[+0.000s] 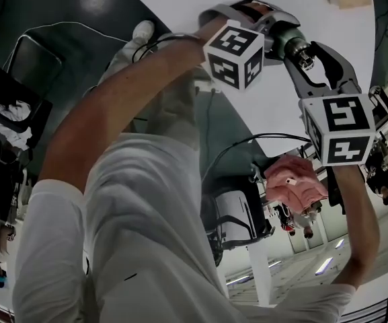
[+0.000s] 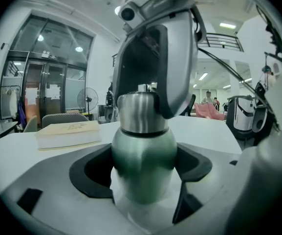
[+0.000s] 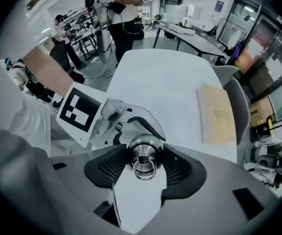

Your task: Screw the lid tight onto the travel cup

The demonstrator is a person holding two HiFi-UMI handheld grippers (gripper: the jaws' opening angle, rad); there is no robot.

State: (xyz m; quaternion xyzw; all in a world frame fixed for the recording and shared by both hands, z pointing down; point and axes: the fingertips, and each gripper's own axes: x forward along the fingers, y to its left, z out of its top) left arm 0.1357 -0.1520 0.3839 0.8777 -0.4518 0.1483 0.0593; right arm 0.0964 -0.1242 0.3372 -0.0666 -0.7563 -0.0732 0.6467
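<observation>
Clamping lid [image 3: 143,153], travel cup [image 2: 143,165] near table [image 3: 170,87] edge

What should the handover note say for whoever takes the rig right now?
Left gripper: shut on the travel cup, holding its body upright.
Right gripper: pointing down from above, shut on the lid.
Done: the lid sits on the cup's neck, with a dark seam at the joint.
To do: turn the lid until tight, then let go. How tight it is now can't be told.
Aside: a book lies on the table, apart from the cup.
</observation>
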